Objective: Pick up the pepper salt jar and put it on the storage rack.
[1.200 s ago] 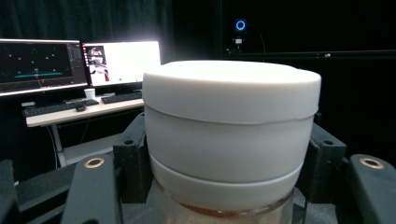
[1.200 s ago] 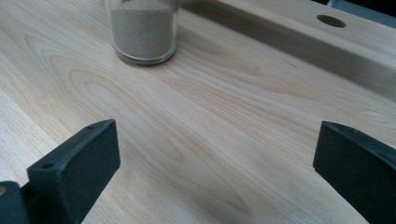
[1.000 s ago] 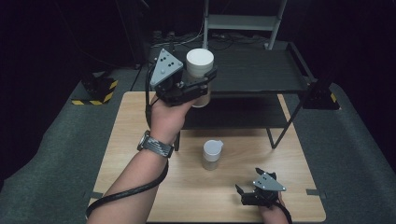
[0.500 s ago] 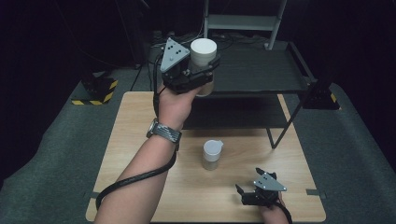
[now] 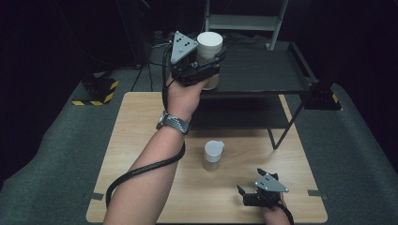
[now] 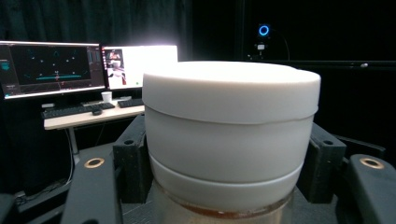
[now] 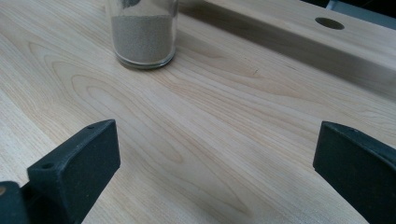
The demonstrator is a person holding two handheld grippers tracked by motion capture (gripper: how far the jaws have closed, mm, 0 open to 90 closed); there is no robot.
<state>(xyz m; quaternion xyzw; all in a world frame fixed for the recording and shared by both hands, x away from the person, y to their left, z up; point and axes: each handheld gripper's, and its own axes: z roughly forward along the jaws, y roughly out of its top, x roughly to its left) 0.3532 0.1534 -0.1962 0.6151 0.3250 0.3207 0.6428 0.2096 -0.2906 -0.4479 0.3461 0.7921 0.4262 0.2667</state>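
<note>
A glass jar with a white lid [image 5: 209,50] is held upright in my left gripper [image 5: 206,70], high over the front edge of the black shelf's top [image 5: 263,70]. In the left gripper view the white lid [image 6: 231,135] sits between the two black jaws, which press on its sides. A second glass jar [image 5: 212,155], with a white flip cap and sandy powder inside, stands on the wooden table [image 5: 141,140]; the right gripper view shows this jar [image 7: 141,33] ahead. My right gripper [image 5: 251,194] rests near the table's front right edge, its jaws wide apart with bare wood between them.
A black two-level shelf rack [image 5: 286,117] stands over the table's far half. Its slanted leg [image 5: 287,123] comes down right of the standing jar. A yellow-black striped block [image 5: 96,91] lies on the floor at the left. Monitors on a desk [image 6: 74,70] stand far off.
My left gripper has carried the white-lidded jar away from me and a little to the right, toward the shelf's top. The right gripper and the standing jar have stayed put.
</note>
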